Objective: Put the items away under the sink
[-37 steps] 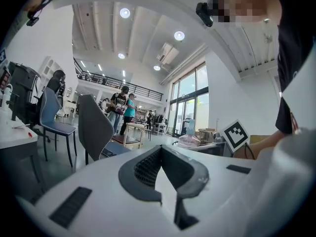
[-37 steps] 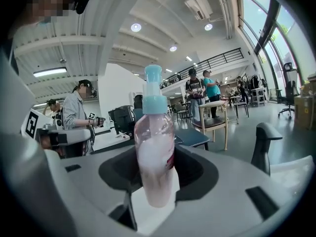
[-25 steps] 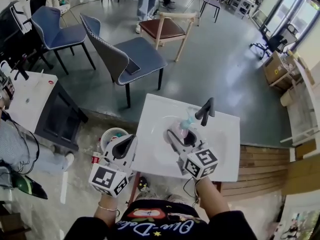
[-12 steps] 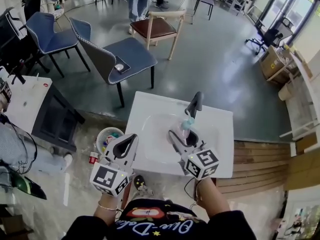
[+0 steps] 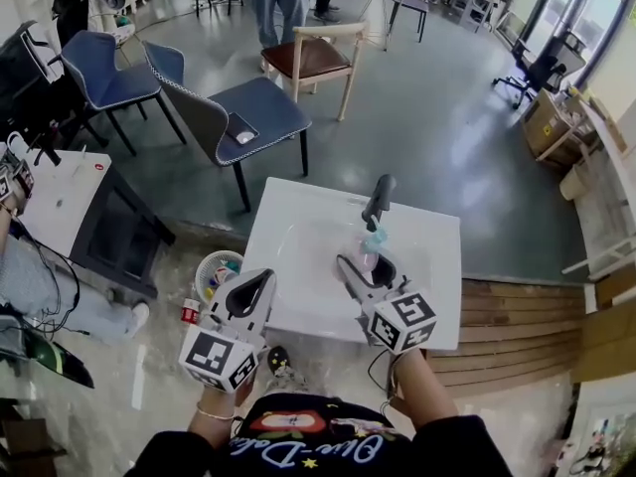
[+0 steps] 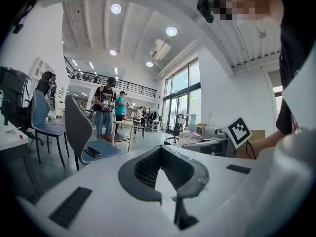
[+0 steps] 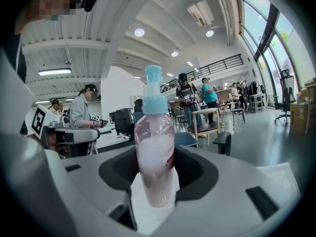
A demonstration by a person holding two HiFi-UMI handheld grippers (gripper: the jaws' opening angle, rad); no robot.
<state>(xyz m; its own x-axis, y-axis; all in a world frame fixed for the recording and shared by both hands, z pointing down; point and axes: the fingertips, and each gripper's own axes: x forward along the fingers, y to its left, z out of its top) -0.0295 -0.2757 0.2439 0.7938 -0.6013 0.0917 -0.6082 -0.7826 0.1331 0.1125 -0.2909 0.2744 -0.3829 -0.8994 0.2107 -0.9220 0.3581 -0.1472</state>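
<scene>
Here, your right tool [image 5: 364, 266] was pinching a clear plastic pump bottle [image 7: 154, 157] of pink liquid with a pale blue cap. Its two dark pads sat against the bottle's lower sides, and the bottle stood upright between them. You held it over the hollow of the white rectangular sink top [image 5: 298, 217], just on the near side of the black tap [image 5: 378, 199].

Your left tool [image 5: 256, 286] was pressed together at its tips with nothing between them. It hung off the near left corner of the sink top, over the floor. Just left of the sink, a round white basket [image 5: 211, 266] of small items stood on the floor. Farther off stood a grey-blue padded chair [image 5: 238, 117] and a wooden chair with a brown seat [image 5: 318, 56].
</scene>
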